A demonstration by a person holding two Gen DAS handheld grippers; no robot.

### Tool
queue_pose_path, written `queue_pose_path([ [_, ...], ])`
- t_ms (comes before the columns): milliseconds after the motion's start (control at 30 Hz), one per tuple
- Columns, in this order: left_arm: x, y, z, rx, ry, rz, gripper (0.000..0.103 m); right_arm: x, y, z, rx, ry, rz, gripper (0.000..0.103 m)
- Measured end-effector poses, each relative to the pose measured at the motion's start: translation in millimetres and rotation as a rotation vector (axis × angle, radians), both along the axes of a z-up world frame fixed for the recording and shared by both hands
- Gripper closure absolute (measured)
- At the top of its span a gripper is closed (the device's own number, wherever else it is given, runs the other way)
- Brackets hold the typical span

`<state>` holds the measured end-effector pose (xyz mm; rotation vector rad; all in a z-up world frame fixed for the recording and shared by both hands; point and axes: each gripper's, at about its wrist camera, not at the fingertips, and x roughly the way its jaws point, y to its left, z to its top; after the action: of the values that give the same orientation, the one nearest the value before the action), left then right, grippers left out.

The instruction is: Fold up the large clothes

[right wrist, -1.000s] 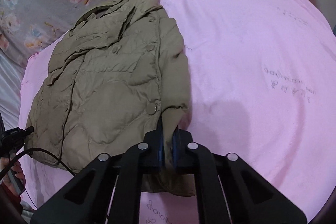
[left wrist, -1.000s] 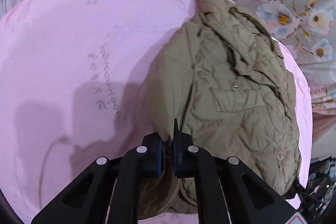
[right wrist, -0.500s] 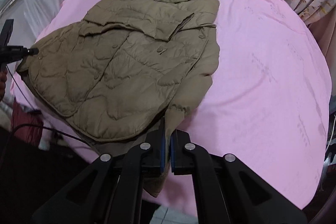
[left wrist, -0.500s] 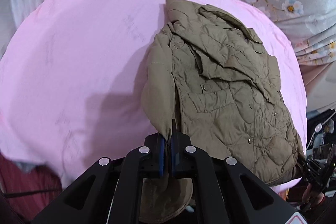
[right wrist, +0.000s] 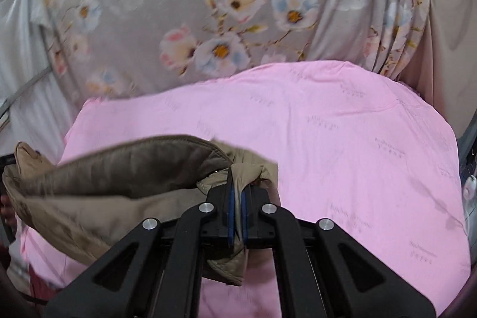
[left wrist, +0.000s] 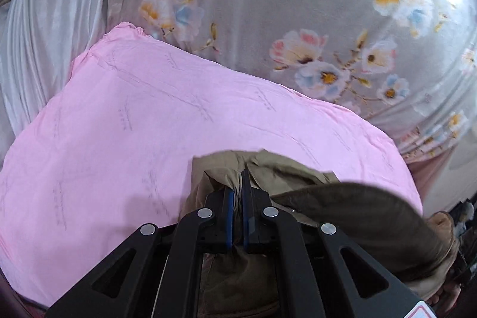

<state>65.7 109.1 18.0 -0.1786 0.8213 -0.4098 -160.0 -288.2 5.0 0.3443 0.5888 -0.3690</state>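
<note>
Olive-khaki quilted jacket (left wrist: 372, 216) hangs bunched, long axis spanning sideways between left hand-held gripper (left wrist: 237, 192) and right hand-held gripper (right wrist: 237, 195), both clamped on its fabric above pink bedsheet (right wrist: 342, 139).

Left tongs (left wrist: 237, 189) are clamped tight, blue pads nearly meeting with fabric between; right tongs (right wrist: 237, 187) are likewise closed on cloth.

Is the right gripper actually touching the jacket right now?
Touching. In the right wrist view the right gripper is shut on the jacket, with olive fabric pinched between its blue-padded fingers.
</note>
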Motion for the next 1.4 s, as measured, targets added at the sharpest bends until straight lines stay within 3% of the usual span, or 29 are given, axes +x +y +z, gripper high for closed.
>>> queue_pose_path([
  [167, 75.3, -31.7, -39.4, 0.038, 0.044, 0.08, 0.1, 61.4, -37.5, -31.1, 0.026, 0.028, -0.112, 0.101],
  [300, 114.3, -52.6, -73.3, 0.12, 0.071, 0.1, 0.098, 107.0, -47.8, -62.0, 0.026, 0.078, -0.15, 0.1],
  [400, 137.0, -69.2, -103.3, 0.213, 0.103, 0.134, 0.088, 128.1, -51.9, -86.1, 0.054, 0.119, -0.173, 0.098],
  [467, 144.6, -72.3, -118.3, 0.253, 0.127, 0.149, 0.087, 128.3, -53.3, -92.3, 0.095, 0.102, -0.195, 0.098],
  [533, 150.0, -69.0, -127.4, 0.275, 0.152, 0.173, 0.085, 120.6, -60.0, -89.5, 0.154, 0.031, -0.218, 0.091],
  [633, 152.1, -52.5, -122.2, 0.178, 0.17, 0.189, 0.085, 109.4, -68.3, -81.9, 0.223, -0.038, -0.233, 0.087],
  [700, 147.7, -38.7, -104.3, 0.131, 0.119, 0.238, 0.08, 102.5, -67.9, -74.2, 0.225, -0.065, -0.228, 0.085],
  [767, 138.6, -24.9, -78.4, 0.117, 0.017, 0.303, 0.049, 88.0, -64.5, -58.9, 0.175, -0.136, -0.255, 0.065],
  [800, 134.6, -17.1, -65.1, 0.095, -0.037, 0.321, 0.045, 81.9, -63.1, -50.5, 0.143, -0.169, -0.276, 0.051],
  [833, 132.5, -11.6, -54.7, 0.079, -0.068, 0.325, 0.044, 75.3, -60.9, -39.2, 0.102, -0.2, -0.289, 0.05],
  [900, 133.7, -10.4, -45.9, 0.073, -0.055, 0.301, 0.044, 76.5, -54.1, -26.0, 0.04, -0.175, -0.268, 0.051],
  [1000, 127.6, -28.1, -49.6, 0.076, -0.035, 0.239, 0.044, 90.8, -32.4, -29.3, -0.006, -0.106, -0.186, 0.06],
  [1067, 119.1, -55.8, -63.7, 0.116, -0.018, 0.184, 0.044, 114.5, -6.2, -44.1, -0.049, -0.02, -0.109, 0.066],
  [1200, 107.3, -111.4, -102.3, 0.172, 0.037, 0.069, 0.044, 157.6, 27.4, -78.0, -0.05, 0.063, -0.001, 0.075],
  [1400, 113.9, -155.2, -153.0, 0.261, 0.09, 0.012, 0.045, 210.0, 43.6, -122.6, -0.028, 0.153, 0.057, 0.076],
])
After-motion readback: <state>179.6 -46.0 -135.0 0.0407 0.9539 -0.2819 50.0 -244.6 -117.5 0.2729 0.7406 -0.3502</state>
